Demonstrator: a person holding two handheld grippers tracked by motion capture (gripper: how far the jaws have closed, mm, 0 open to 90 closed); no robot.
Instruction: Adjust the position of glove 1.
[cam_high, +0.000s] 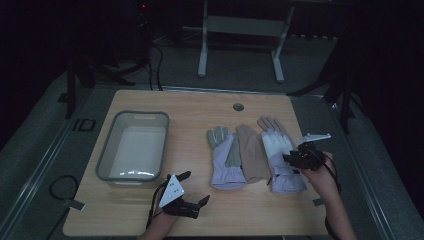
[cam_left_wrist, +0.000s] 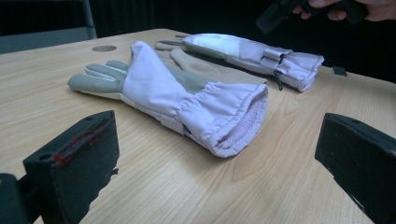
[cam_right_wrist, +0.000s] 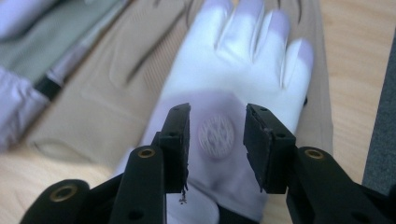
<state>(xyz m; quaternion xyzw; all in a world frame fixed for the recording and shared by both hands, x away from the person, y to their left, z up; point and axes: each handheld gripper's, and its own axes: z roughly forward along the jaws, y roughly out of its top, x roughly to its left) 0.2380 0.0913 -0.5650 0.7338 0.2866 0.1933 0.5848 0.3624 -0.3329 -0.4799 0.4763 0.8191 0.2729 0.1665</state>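
The right claw (cam_high: 295, 159) is hovering over the white glove (cam_high: 278, 150) at the right of the bench (cam_high: 200, 220), jaws spread partway with nothing pinched, though blur is making contact uncertain. The left claw (cam_high: 192, 189) is resting near the bench's front edge, jaws spread wide, empty. A tan glove (cam_high: 251, 155), a lilac glove (cam_high: 226, 162) and a tub (cam_high: 107, 150) are lying leftward.

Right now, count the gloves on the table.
3, side by side: lavender glove at the left, tan glove in the middle, white-backed glove at the right, under the right gripper.
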